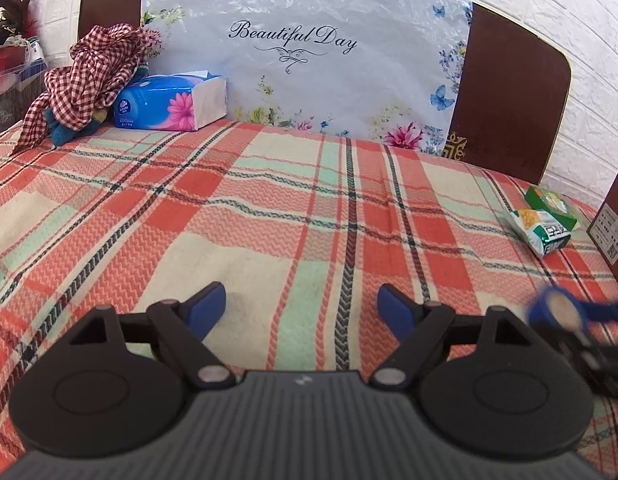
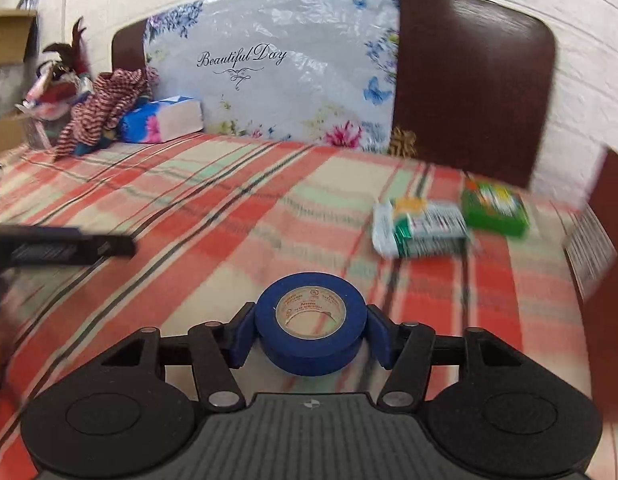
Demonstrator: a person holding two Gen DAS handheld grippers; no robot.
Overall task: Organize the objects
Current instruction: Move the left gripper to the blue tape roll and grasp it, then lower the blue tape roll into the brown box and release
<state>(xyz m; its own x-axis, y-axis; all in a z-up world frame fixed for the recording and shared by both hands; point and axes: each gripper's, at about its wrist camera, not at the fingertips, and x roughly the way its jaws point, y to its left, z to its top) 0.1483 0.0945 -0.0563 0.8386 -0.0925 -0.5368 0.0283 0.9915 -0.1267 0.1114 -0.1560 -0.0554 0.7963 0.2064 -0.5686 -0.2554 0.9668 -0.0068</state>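
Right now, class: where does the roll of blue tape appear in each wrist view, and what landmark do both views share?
Left wrist view: blue tape blurred at lower right, held by the right gripper.
Right wrist view: tape low centre, clamped between the gripper's fingers.
Shared landmark: the tissue box at the bed's head.

The left gripper (image 1: 301,308) is hovering low with its blue fingers (image 1: 207,306) spread wide apart, gripping nothing. The right gripper (image 2: 311,334) is clamping a blue tape roll (image 2: 311,322) between both pads.
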